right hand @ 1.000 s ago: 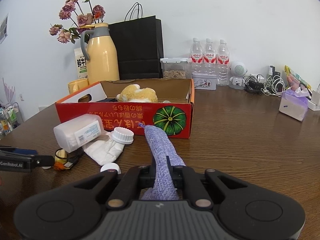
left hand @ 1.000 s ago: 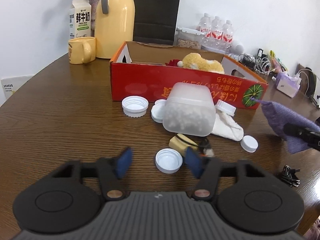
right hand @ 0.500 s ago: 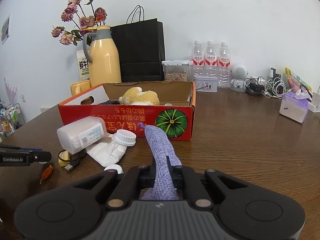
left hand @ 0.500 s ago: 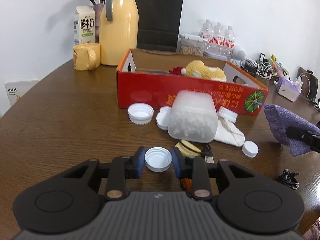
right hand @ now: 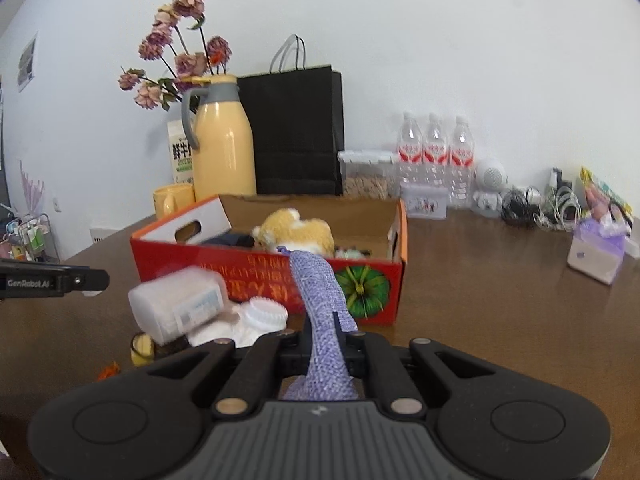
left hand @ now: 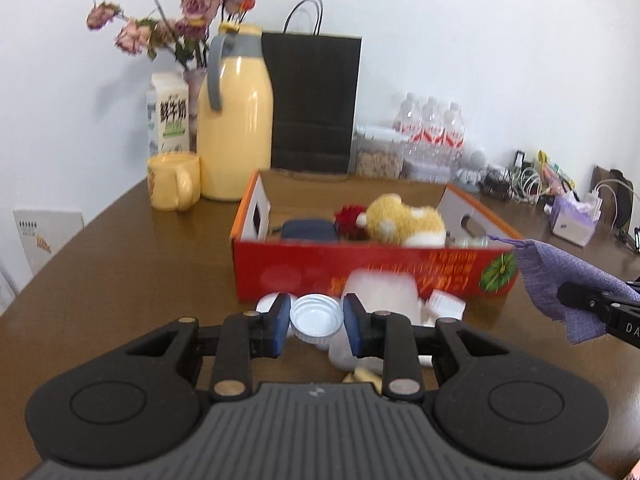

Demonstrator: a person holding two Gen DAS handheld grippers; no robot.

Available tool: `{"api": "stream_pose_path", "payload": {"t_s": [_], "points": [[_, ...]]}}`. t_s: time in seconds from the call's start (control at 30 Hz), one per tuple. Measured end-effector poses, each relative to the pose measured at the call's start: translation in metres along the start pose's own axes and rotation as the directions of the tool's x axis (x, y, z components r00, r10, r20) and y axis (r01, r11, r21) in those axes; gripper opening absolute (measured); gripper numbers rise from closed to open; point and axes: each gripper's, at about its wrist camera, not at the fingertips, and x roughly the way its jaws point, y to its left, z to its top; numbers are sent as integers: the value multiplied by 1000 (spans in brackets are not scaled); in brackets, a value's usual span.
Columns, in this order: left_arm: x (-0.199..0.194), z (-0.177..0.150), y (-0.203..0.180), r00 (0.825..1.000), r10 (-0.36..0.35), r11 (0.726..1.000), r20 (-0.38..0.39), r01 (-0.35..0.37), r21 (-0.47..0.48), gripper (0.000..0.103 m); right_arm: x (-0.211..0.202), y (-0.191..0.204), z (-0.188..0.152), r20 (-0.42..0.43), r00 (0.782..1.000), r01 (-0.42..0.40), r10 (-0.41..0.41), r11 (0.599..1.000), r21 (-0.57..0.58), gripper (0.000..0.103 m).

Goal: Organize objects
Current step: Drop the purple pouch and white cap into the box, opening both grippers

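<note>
My left gripper [left hand: 316, 318] is shut on a white bottle cap [left hand: 317, 317], held hollow side up between its blue pads, above the table in front of the red cardboard box [left hand: 360, 276]. In the box lie a yellow plush toy [left hand: 404, 220], a red item and a dark pouch. My right gripper [right hand: 324, 344] is shut on a purple knitted cloth [right hand: 320, 304], which sticks up between the fingers near the box's pumpkin corner [right hand: 362, 288]. A frosted plastic container [right hand: 176, 304], a ribbed white cap [right hand: 266, 314] and a white cloth lie before the box.
At the back stand a yellow thermos [left hand: 236, 120], a yellow mug [left hand: 174, 186], a milk carton, dried flowers, a black paper bag [left hand: 316, 104], a snack jar and water bottles [left hand: 430, 128]. Cables and a purple tissue pack [right hand: 596, 252] are at the right.
The left gripper's jaws came together around the white cap on the table, then rose with it, so the box interior now shows. The right gripper stayed put with the purple cloth.
</note>
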Motion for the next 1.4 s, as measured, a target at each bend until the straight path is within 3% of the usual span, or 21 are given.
{"api": "stream_pose_path", "payload": {"t_s": [0.43, 0.57, 0.7, 0.8, 1.03, 1.1, 1.17, 1.27, 1.33, 1.4], "points": [[58, 71, -22, 994, -5, 1000, 107, 7, -19, 29, 56, 8, 73, 142, 990, 23, -12, 997, -69, 3], [89, 83, -22, 995, 23, 999, 102, -19, -36, 29, 90, 7, 87, 131, 991, 38, -28, 997, -74, 3], [128, 91, -21, 992, 100, 992, 72, -93, -87, 29, 133, 4, 94, 129, 990, 65, -56, 996, -61, 3], [146, 86, -19, 995, 96, 992, 31, -93, -80, 29, 161, 0, 91, 108, 991, 86, -81, 995, -44, 3], [154, 78, -20, 993, 115, 992, 1, -115, -50, 30, 174, -1, 81, 37, 999, 37, -36, 999, -33, 6], [151, 76, -20, 992, 127, 991, 11, -126, -50, 39, 172, -3, 80, 29, 999, 24, -23, 1000, -17, 15], [146, 74, -19, 990, 136, 989, 37, -133, -63, 76, 168, -5, 79, 24, 1000, 9, -10, 1000, 6, 23], [138, 75, -18, 984, 158, 986, 77, -152, -72, 103, 163, -6, 79, 35, 999, -23, 22, 999, 23, 58], [132, 76, -18, 979, 174, 983, 108, -166, -82, 103, 160, -4, 79, 44, 998, -36, 35, 999, 20, 94], [129, 77, -19, 978, 174, 983, 114, -166, -77, 103, 158, -1, 79, 57, 997, -45, 44, 999, 11, 100]]}}
